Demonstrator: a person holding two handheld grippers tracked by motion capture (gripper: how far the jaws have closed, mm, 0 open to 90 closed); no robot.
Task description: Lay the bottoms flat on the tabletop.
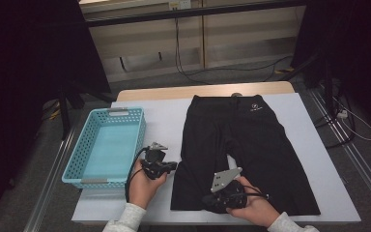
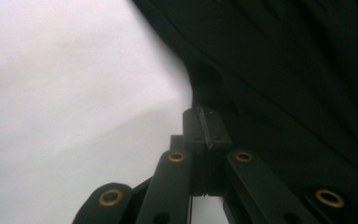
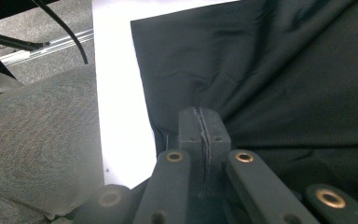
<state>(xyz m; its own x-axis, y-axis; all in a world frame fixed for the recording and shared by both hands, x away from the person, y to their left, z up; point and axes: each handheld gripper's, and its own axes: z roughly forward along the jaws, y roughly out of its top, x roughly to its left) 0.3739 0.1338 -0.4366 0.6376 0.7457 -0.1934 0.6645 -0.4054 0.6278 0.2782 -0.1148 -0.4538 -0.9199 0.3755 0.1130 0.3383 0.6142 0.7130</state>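
Note:
A pair of black shorts (image 1: 251,140) lies flat on the white table cover, waistband at the far side. My left gripper (image 1: 173,166) sits at the outer edge of the shorts' left leg. In the left gripper view its jaws (image 2: 205,123) are pressed together right at the edge of the black cloth (image 2: 284,70), pinching it. My right gripper (image 1: 207,200) is at the near hem of the same leg. In the right gripper view its jaws (image 3: 201,126) are shut, and the cloth (image 3: 270,70) puckers around their tips.
A light blue plastic basket (image 1: 75,166) stands on the table's left side, close to my left hand. The white cover (image 1: 164,121) ends at the near edge just behind my hands. Grey carpet (image 3: 37,130) lies below, with cables (image 1: 193,72) on the floor beyond the table.

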